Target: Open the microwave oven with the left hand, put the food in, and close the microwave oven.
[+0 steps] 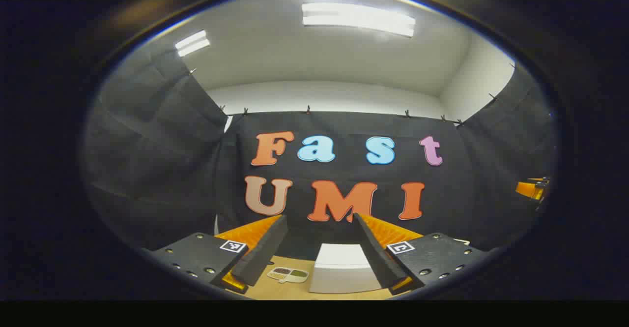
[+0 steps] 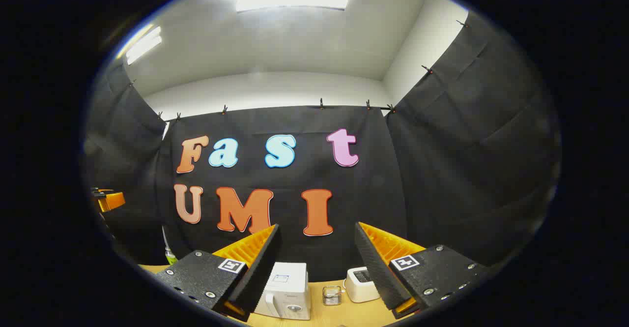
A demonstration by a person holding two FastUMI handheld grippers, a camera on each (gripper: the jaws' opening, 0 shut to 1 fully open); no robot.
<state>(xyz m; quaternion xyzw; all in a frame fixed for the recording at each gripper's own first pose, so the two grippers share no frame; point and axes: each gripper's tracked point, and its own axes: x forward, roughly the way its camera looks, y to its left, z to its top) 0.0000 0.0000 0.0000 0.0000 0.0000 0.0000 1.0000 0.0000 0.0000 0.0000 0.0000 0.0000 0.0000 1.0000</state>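
A: Both sets of jaws stand wide apart with nothing between them. The left gripper (image 1: 319, 241) and the right gripper (image 2: 317, 248) each hang high over the table (image 2: 324, 312), pointed at the back cloth.

B: And the microwave oven (image 2: 287, 290)?

A: It sits below and beyond, on the table, a white box with a dial at its front. In the left gripper view it lies between the 2 fingers (image 1: 344, 270), and the door looks closed. The food tray (image 1: 288, 274) lies just to its left there.

B: What about the rest?

A: In the right gripper view a small glass jar (image 2: 332, 295) and a white toaster (image 2: 361, 282) stand to the right of the oven.

B: So the opening is not yet begun. How should the left hand go about it?

A: It likely needs to drop and tilt down first, since the handle cannot be made out from here. It should then approach the door's free edge squarely, close on it firmly and swing it along the hinge arc, so the light box does not slide. The right gripper should keep clear of the door's sweep.
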